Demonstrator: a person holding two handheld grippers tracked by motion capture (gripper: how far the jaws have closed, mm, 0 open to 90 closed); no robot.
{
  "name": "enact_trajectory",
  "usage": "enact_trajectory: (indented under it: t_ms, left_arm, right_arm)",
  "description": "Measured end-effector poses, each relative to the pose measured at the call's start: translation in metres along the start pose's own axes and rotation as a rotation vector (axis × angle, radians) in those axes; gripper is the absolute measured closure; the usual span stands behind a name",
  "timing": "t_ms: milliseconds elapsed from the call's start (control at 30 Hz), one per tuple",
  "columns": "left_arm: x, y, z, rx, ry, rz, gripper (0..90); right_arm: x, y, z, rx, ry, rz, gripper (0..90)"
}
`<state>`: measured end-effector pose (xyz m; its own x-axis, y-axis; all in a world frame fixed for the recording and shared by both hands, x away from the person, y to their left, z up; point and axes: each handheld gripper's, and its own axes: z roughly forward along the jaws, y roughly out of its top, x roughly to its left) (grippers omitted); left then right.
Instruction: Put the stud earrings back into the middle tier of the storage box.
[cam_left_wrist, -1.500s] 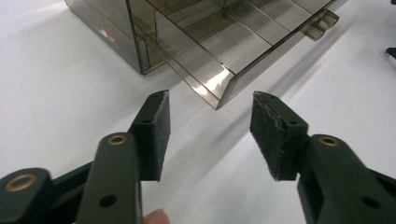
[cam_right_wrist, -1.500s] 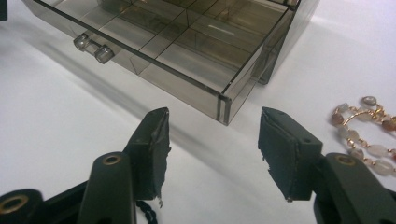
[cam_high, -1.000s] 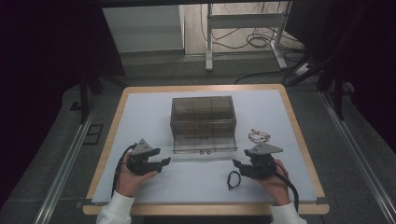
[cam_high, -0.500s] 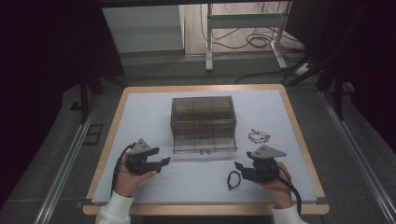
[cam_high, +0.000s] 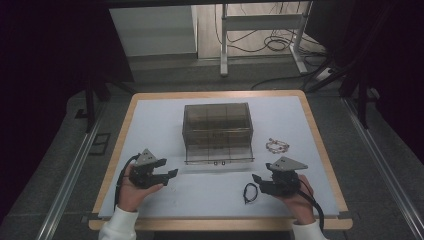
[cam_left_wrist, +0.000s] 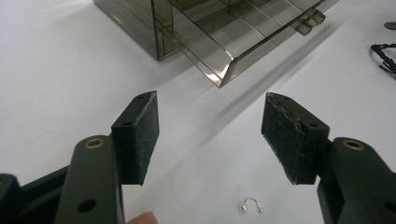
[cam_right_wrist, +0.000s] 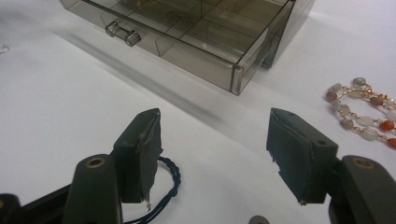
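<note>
Black cord (cam_right_wrist: 163, 186) — beside right gripper (cam_right_wrist: 215, 158)

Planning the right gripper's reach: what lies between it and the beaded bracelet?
Bare white table in the high view, between right gripper and beaded bracelet.

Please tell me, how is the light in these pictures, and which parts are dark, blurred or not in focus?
High view: the white table is evenly lit and the room around it is almost black. Left gripper view: the smoky drawer box throws a soft shadow, and the nearest claw parts are slightly blurred. Right gripper view: the bead bracelet looks soft, and pale glare lies on the tabletop at the top right.
</note>
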<state>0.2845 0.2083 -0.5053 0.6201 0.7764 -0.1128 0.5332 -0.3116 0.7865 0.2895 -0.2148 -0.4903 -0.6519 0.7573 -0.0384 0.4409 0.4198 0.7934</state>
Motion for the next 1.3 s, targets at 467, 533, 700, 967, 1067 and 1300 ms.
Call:
enact_trajectory:
  t_ms: [467,533,700,967,1067,1300]
  left_arm:
    - [0.002,-0.003,-0.005,0.059,0.001,0.008,42.2]
    - [0.001,-0.003,-0.005,0.066,-0.002,0.010,42.4]
    - [0.000,-0.003,-0.005,0.096,-0.003,0.029,42.6]
    - [-0.002,-0.004,-0.011,0.146,0.000,0.059,44.7]
    - [-0.001,-0.003,-0.013,0.157,-0.005,0.063,46.9]
    - [-0.002,-0.005,-0.013,0.184,-0.013,0.078,47.8]
  right_arm:
    - [0.000,-0.002,0.002,0.008,-0.003,-0.001,34.5]
    - [0.000,-0.002,0.003,0.010,-0.002,-0.001,34.4]
    - [-0.001,-0.004,0.004,0.017,-0.001,0.000,34.2]
    - [-0.003,-0.004,0.004,0.019,-0.005,0.004,34.2]
    - [-0.003,-0.005,0.003,0.020,-0.009,0.003,34.2]
    - [-0.004,-0.005,0.003,0.020,-0.014,0.006,34.1]
